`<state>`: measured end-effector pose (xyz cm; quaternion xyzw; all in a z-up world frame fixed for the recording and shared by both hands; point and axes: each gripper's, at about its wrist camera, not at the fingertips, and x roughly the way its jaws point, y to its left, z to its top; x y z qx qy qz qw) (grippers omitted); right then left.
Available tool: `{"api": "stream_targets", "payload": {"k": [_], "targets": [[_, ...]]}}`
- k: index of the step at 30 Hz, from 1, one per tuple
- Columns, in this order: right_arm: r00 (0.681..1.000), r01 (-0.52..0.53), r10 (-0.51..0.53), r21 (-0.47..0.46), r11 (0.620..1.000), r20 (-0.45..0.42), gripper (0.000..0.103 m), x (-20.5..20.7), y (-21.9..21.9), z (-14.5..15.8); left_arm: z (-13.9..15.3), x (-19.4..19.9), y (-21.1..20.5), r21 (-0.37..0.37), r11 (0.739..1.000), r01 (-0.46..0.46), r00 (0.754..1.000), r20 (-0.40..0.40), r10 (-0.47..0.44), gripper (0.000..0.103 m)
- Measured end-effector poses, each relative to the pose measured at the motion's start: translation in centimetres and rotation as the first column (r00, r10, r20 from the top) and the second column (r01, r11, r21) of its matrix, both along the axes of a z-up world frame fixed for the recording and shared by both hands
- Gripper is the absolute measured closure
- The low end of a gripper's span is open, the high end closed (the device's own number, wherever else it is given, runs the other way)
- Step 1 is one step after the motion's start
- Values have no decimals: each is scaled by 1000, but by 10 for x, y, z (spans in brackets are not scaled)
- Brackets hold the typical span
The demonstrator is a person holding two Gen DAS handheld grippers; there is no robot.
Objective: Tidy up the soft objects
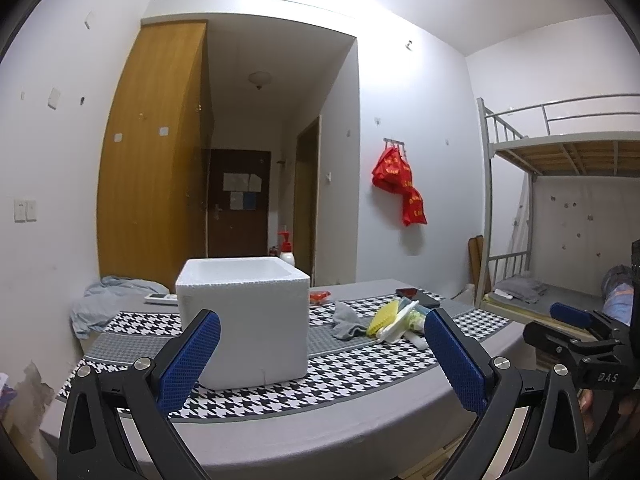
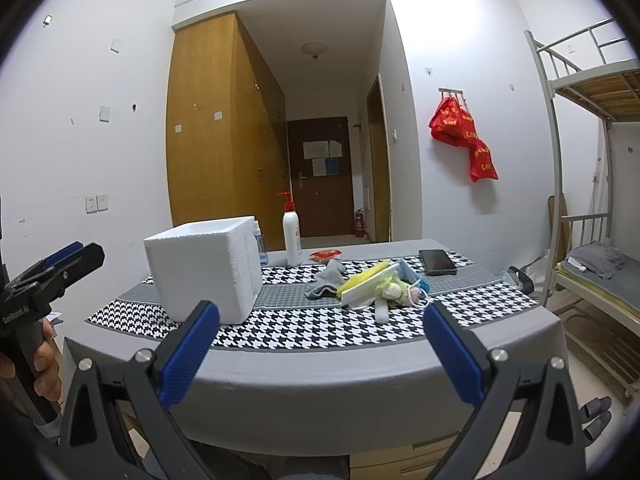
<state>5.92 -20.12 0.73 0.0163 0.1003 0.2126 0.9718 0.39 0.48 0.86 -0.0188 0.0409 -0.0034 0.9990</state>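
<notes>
From the left wrist, your left tongs (image 1: 322,354) stood spread wide and empty short of the tabletop (image 1: 360,412), which wore a smooth grey cover crossed by a houndstooth runner. A blocky white foam box (image 1: 244,320), open-topped with a pebbled rim, sat straight ahead on the runner. Just beside it to the right lay a crumpled grey sock (image 1: 347,322) and a loose pile of soft items (image 1: 398,320), yellow ribbed and pale pieces tangled together. Nothing soft appeared to have gone into the box, though its inside was hidden.

From the right wrist, your right tongs (image 2: 320,352) likewise stood parted and held nothing, back from the near edge. The pile of soft items (image 2: 380,284) rested on the runner between the foam box (image 2: 204,268) and a flat dark phone (image 2: 437,262); a pump bottle (image 2: 292,236) stood behind. By the look of it, the sorting was still all ahead: every piece remained to be lifted.
</notes>
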Motion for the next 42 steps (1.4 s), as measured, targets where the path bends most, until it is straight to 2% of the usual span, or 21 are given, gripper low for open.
{"api": "stream_targets", "payload": {"k": [15,21,25,29,34,42], "targets": [[1000,2,-2,1,1000,-3,0,4,-3,1,0,9,0,-6,1000,17,999,-28,-17,1],[1000,2,-2,-5,1000,-15,0,13,-2,2,-1,17,2,-33,999,22,999,-45,-23,1],[1000,-3,3,-2,1000,-27,0,20,-3,1,-2,29,2,-52,998,44,996,-75,-48,1],[999,-14,14,13,1000,-44,0,31,-4,2,-1,38,0,-47,998,35,996,-81,-38,1],[998,-6,8,21,1000,-60,0,45,-7,3,-3,56,-5,-36,997,65,990,-124,-69,1],[995,11,-12,-9,1000,-101,0,74,-4,-2,-2,90,-15,-28,995,96,979,-180,-100,1]]}}
